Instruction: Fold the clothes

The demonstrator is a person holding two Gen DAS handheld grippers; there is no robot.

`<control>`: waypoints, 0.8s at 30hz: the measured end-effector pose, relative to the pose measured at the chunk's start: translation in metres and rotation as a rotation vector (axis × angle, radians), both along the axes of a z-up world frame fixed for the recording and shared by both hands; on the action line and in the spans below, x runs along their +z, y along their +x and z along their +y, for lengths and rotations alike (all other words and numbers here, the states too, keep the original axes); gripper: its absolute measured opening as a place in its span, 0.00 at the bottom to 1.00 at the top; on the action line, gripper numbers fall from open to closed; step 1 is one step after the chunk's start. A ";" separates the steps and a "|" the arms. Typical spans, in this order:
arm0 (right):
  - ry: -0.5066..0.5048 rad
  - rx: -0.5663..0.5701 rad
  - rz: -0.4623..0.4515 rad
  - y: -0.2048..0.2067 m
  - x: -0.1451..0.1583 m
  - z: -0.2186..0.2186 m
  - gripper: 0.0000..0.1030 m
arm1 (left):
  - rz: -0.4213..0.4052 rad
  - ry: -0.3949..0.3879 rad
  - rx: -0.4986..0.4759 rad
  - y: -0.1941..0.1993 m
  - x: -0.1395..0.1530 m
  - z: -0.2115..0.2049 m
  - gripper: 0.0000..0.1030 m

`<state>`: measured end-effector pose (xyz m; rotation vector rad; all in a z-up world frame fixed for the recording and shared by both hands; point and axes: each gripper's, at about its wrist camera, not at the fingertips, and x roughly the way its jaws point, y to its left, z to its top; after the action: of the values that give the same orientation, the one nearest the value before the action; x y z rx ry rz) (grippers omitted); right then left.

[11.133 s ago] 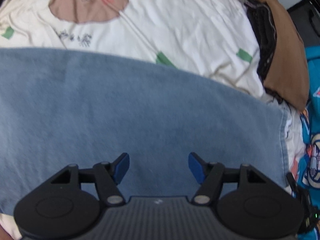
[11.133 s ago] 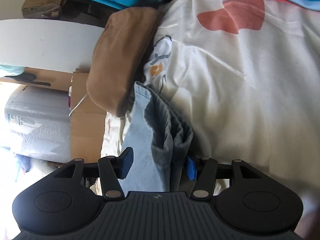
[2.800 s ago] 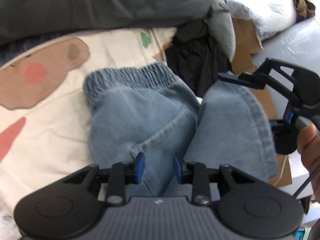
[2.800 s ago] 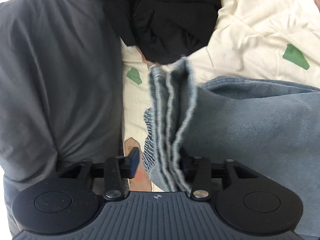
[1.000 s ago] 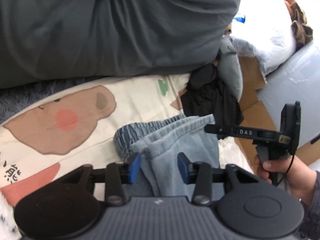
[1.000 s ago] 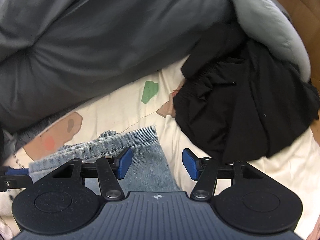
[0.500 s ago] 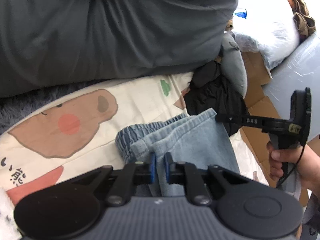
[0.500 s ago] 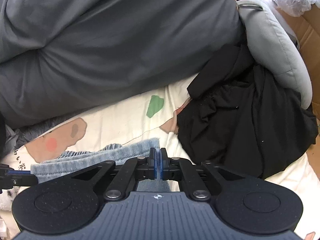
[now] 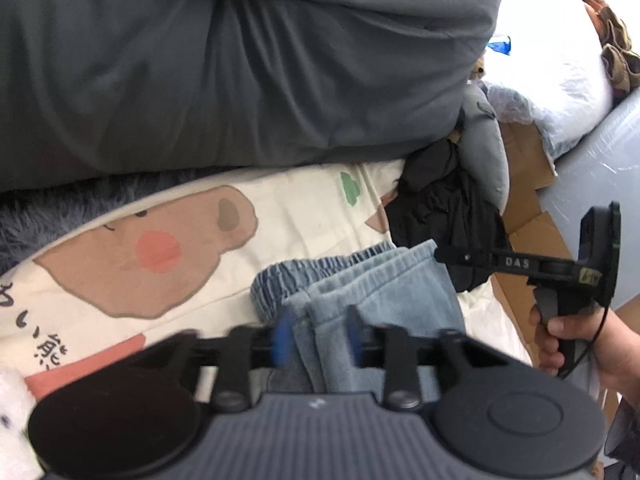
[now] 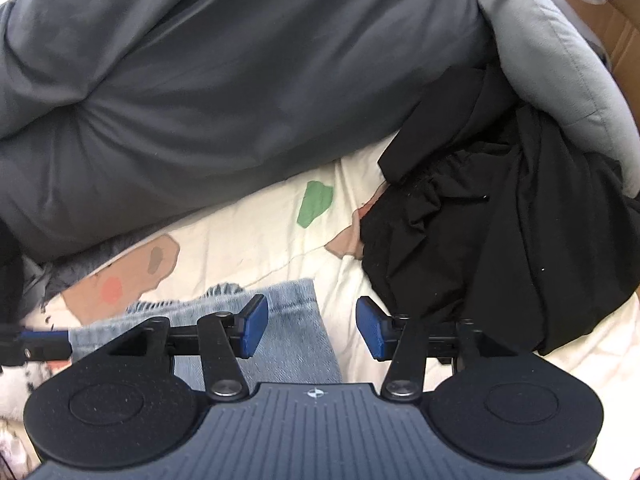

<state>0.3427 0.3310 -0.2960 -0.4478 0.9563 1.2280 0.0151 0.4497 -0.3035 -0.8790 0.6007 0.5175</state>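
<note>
The folded jeans lie on the cream sheet, and they set every bearing here. Beyond them a strip of bare sheet runs clear up to the grey duvet, which rises as a wall along the whole far side. To their right, just past a narrow gap of sheet, a heap of black clothes blocks the way, with a grey cushion behind it. To their left the sheet is open across the bear print. The left tongs straddle the jeans' near edge, jaws apart; the right tongs, also spread, hang over their right corner.
</note>
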 end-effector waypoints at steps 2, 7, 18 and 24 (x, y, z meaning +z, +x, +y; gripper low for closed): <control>-0.005 0.013 0.019 0.003 -0.006 0.001 0.54 | -0.010 -0.038 -0.004 0.002 -0.005 0.003 0.48; -0.015 0.034 0.074 0.011 -0.019 0.004 0.57 | 0.006 -0.070 -0.029 0.012 -0.022 0.004 0.52; 0.058 -0.044 0.380 0.042 -0.046 -0.003 0.70 | -0.002 -0.064 -0.019 0.014 -0.026 0.004 0.34; 0.059 0.035 0.396 0.032 -0.045 0.000 0.70 | 0.035 -0.054 -0.019 0.016 -0.030 0.004 0.28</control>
<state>0.3746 0.3315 -0.3409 -0.1756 1.2464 1.4026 0.0308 0.4534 -0.3330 -0.9158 0.6569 0.5018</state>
